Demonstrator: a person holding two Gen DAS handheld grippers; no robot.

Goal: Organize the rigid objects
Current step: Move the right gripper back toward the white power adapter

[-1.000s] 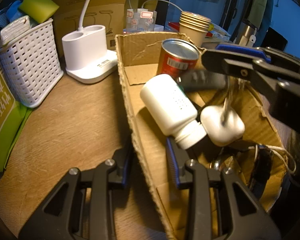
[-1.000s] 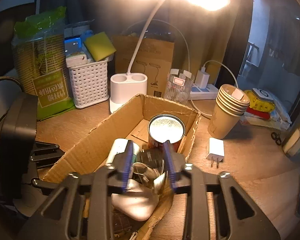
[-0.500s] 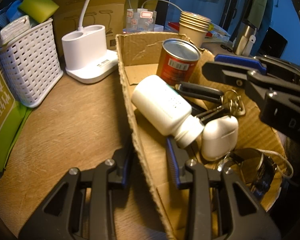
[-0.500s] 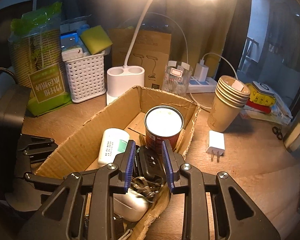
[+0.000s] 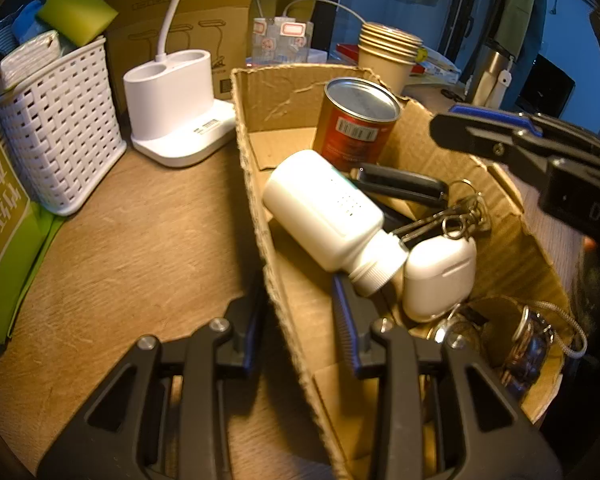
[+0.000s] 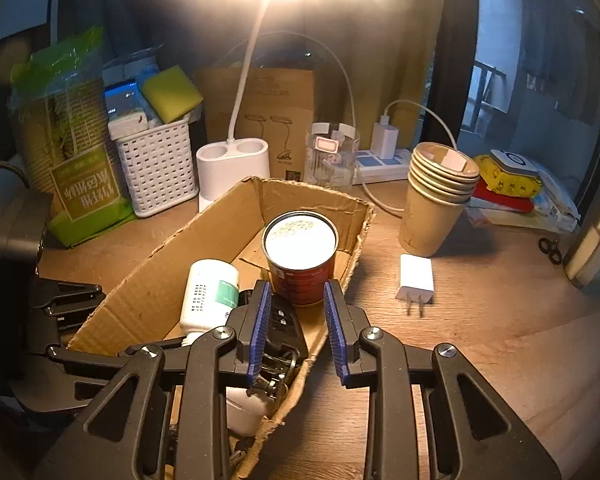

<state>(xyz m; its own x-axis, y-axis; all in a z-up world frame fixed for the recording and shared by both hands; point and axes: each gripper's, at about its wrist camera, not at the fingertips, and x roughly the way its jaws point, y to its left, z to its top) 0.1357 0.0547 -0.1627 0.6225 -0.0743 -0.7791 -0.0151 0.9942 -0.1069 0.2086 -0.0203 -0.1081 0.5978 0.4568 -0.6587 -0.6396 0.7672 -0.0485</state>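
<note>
An open cardboard box (image 5: 280, 92) (image 6: 160, 280) holds a red can (image 5: 356, 128) (image 6: 300, 240) standing upright. Beside the can lie a white bottle (image 5: 324, 212) (image 6: 210, 296), a black key fob (image 5: 400, 184) (image 6: 284, 328) with a bunch of keys (image 5: 460, 216), and a white earbud case (image 5: 440, 272) (image 6: 244, 412). My left gripper (image 5: 298, 300) (image 6: 72, 300) is shut on the box's near side wall, one finger outside and one inside. Above the box's right side hangs my right gripper (image 6: 296, 292) (image 5: 440, 132), shut, with nothing between its fingers. A white charger plug (image 6: 415, 278) lies on the table right of the box.
Behind the box stand a white lamp base (image 5: 172, 100), a white basket (image 5: 56, 120), a stack of paper cups (image 6: 436, 200) and a power strip (image 6: 380, 164). A green packet (image 6: 68, 140) is at the left. A metal flask (image 6: 592, 240) stands at the far right.
The keys with the fob, hanging blurred under my right gripper a second ago, now lie in the box against the bottle. The right gripper has drawn back slightly. The left has not moved.
</note>
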